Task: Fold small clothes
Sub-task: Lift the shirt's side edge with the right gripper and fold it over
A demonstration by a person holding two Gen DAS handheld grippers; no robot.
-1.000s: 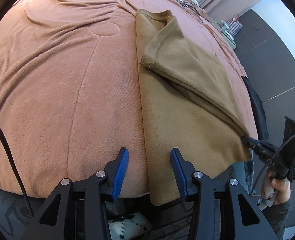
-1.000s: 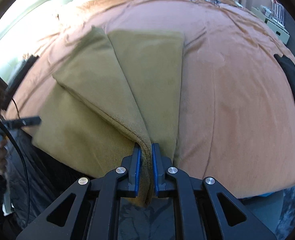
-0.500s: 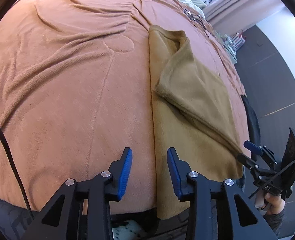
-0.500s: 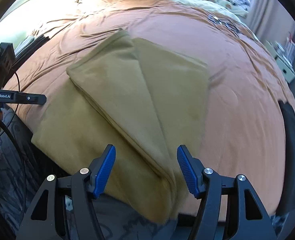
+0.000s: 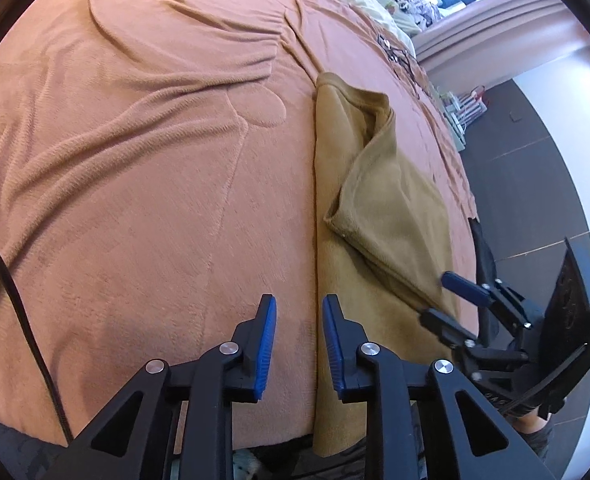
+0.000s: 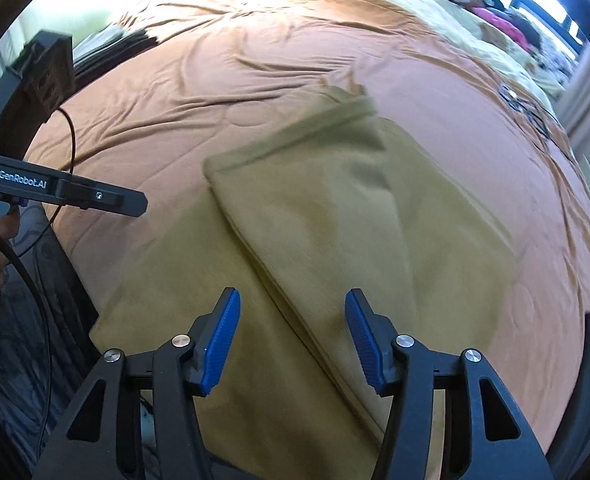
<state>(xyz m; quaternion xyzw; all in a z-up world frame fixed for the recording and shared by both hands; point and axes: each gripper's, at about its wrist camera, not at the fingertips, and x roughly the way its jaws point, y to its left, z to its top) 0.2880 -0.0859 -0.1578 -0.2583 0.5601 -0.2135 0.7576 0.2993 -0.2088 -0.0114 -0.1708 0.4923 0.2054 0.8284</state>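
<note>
Folded tan garment (image 6: 335,240) beneath half-open, empty right claw (image 6: 293,340); narrowing, empty left claw (image 5: 295,344) beside its edge.

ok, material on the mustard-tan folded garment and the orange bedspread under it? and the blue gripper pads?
Mustard-tan folded garment: looks like soft fleece or brushed knit, matte and fuzzy, with a stitched hem along its edge. Orange bedspread: seems plush fleece or velour, short nap, faint sheen on wrinkles, embossed curved lines. Blue pads of the right hand-held gripper: likely rubber or moulded plastic, with fine ridges.

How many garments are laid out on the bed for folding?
1: a tan garment, partly folded, on the orange bedspread near its front edge. Other clothes heaped far back may be hidden.
</note>
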